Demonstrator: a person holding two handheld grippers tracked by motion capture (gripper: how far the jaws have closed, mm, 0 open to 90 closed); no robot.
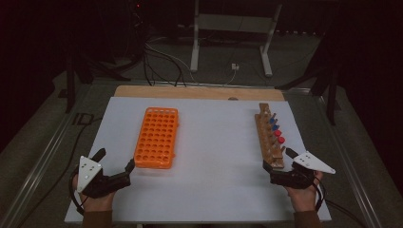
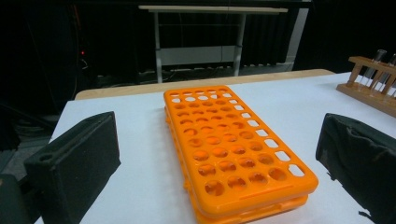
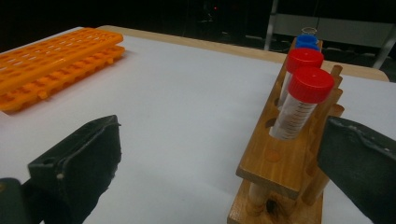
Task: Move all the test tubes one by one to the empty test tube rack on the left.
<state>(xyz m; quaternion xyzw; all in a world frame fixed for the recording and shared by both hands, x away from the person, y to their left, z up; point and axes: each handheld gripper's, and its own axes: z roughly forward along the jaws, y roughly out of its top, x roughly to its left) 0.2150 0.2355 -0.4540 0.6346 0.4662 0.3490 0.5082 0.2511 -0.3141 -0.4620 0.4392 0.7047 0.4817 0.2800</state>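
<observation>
An empty orange tube rack lies left of centre on the white sheet, and it also fills the middle of the left gripper view. A wooden rack stands at the right, holding two red-capped tubes and blue-capped tubes behind them. My left gripper sits just near of the orange rack's front left corner, open and empty. At the near end of the wooden rack is my right gripper, open, with its jaws to either side of that end.
The white sheet covers a wooden board on a grey table. Bare sheet lies between the two racks. Cables and a metal stand are beyond the table's far edge, in the dark.
</observation>
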